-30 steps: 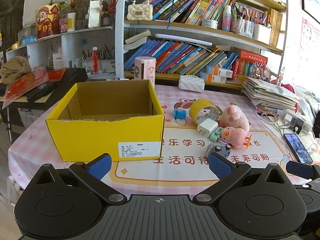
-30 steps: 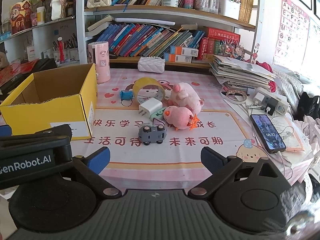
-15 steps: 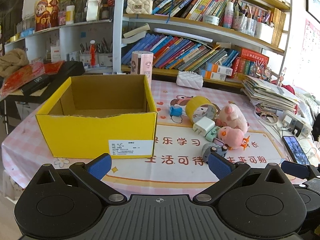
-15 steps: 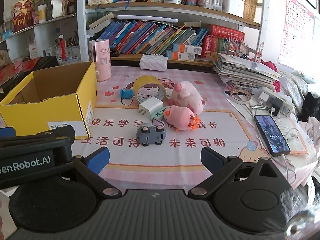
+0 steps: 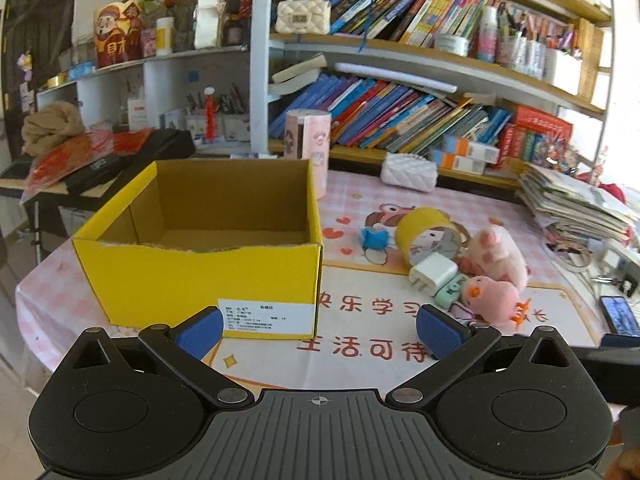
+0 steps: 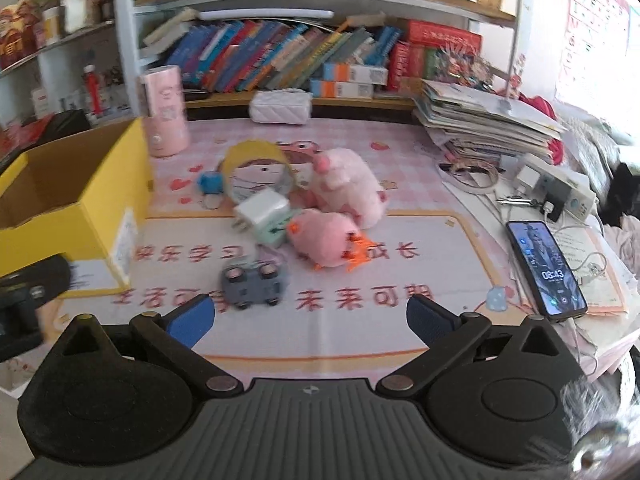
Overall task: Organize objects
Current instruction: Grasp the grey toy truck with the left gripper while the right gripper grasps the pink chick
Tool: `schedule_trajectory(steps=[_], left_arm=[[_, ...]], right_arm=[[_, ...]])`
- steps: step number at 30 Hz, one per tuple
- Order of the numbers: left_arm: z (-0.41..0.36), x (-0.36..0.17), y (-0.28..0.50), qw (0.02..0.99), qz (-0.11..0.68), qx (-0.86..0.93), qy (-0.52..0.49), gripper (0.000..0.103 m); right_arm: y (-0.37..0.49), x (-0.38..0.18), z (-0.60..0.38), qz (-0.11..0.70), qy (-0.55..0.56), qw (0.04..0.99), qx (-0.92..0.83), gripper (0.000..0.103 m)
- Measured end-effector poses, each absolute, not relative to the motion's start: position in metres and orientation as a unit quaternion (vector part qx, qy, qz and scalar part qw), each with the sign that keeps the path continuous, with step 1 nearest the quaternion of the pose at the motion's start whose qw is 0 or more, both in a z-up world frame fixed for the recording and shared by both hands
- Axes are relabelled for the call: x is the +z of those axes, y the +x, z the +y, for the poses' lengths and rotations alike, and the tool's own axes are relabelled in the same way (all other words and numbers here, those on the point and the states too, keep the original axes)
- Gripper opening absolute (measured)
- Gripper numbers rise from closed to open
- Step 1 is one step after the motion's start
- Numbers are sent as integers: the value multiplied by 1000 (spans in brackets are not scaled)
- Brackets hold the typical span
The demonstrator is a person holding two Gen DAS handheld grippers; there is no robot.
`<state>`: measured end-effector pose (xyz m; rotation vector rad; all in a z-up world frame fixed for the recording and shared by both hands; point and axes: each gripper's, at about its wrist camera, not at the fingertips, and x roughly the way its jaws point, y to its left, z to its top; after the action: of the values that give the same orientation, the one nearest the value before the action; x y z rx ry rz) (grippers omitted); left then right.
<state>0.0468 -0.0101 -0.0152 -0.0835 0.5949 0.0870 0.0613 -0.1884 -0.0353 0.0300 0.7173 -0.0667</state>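
One phone [image 6: 546, 266] — screen reads 08:43, yellow box [image 5: 200, 280] labelled

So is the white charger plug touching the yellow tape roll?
Touching. In the right wrist view the white charger plug leans against the lower rim of the yellow tape roll, with no mat visible between them; the left wrist view shows the same overlap.

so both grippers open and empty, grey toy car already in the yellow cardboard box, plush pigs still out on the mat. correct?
Not quite. The grey toy car is not in the yellow cardboard box; the right wrist view shows it on the mat, near the pink plush pigs. The left wrist view shows nothing visible in the box. The rest stands: left gripper and right gripper are both open and empty.
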Motion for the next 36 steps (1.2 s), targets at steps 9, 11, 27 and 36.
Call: schedule_trajectory(steps=[9, 11, 27, 36], left_arm=[[-29, -35, 73, 939, 330, 49, -77, 103], [-37, -39, 79, 938, 336, 37, -82, 103], [-119, -95, 150, 908, 415, -22, -42, 84], [-115, -100, 163, 905, 423, 0, -53, 62]], right_arm=[[103, -50, -227, 369, 29, 929, 13, 88], [112, -51, -233, 370, 35, 928, 22, 83], [161, -56, -271, 358, 24, 930, 80, 85], [181, -64, -276, 380, 11, 918, 114, 87]])
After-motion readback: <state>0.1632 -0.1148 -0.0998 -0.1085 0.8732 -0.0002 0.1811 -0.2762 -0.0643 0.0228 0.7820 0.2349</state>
